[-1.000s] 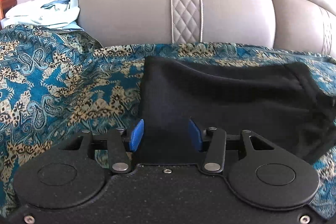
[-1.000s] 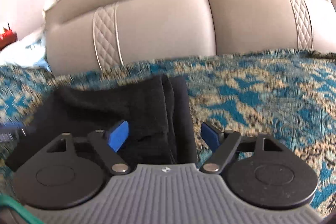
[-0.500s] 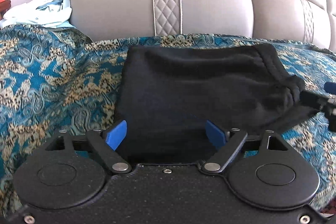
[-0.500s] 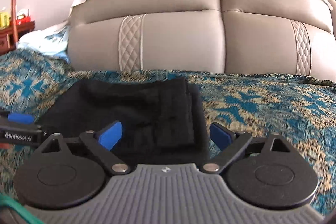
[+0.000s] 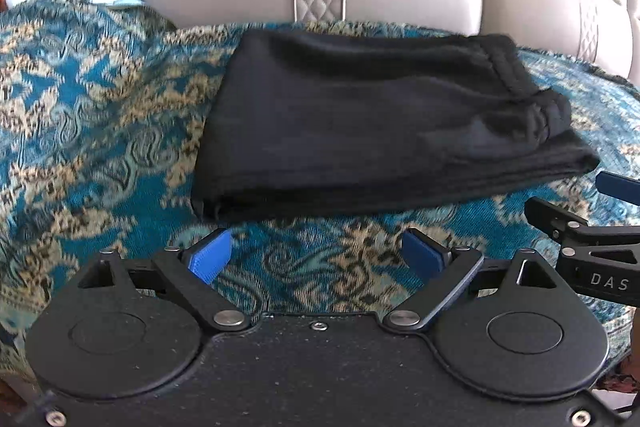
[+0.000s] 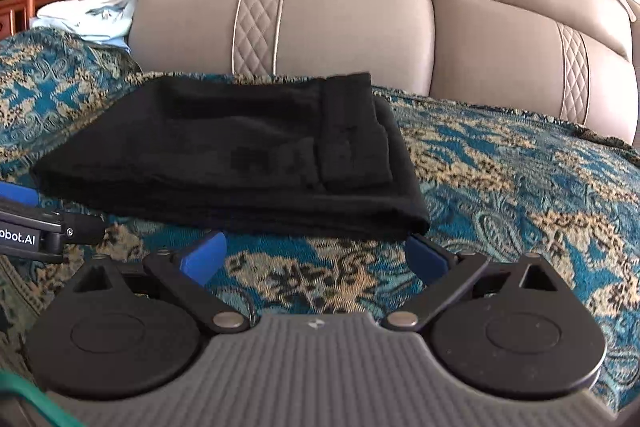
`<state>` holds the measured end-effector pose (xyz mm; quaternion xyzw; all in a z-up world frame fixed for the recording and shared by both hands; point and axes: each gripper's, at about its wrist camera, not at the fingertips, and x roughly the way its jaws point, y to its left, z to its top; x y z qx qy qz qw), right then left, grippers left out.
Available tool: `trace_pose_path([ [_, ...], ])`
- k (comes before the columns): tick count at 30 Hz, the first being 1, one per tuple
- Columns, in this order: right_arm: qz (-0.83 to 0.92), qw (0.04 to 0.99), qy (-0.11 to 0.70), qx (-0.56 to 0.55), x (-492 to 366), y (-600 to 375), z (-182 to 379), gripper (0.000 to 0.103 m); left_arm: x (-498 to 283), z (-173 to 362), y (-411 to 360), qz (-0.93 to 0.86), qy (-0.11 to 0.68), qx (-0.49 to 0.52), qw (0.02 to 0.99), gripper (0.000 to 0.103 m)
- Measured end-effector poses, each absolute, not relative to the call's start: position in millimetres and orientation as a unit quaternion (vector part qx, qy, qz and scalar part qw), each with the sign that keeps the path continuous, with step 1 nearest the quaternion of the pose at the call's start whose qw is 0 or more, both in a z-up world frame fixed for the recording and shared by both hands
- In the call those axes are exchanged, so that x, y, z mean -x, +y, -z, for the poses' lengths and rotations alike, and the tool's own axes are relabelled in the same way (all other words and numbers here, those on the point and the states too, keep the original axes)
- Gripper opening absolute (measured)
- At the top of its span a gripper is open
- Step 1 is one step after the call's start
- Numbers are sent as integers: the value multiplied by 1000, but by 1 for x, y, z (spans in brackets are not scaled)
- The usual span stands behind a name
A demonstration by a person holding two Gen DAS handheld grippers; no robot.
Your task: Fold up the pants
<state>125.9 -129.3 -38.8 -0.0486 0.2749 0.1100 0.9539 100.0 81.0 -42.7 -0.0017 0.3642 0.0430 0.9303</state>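
Black fabric pants [image 5: 360, 123], folded into compact rectangular stack, lie on teal-and-gold patterned woven bedspread [image 5: 100, 131] in front of beige padded leather headboard [image 6: 360, 19]; left gripper [image 5: 316, 257] spread wide, empty, just short of pants' near edge; right gripper [image 6: 316, 259] likewise spread, empty, blue pads [image 6: 202, 255] near fold, apart from it.
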Motion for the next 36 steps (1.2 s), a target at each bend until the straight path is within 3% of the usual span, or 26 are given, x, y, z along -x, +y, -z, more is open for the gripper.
trace_pose_path([
  [7, -108, 954, 274, 52, -126, -126, 47, 103, -104, 47, 83, -52, 362, 8, 931, 103],
  [36, -116, 951, 281, 54, -129, -123, 49, 103, -108, 50, 88, -45, 361, 12, 931, 103],
])
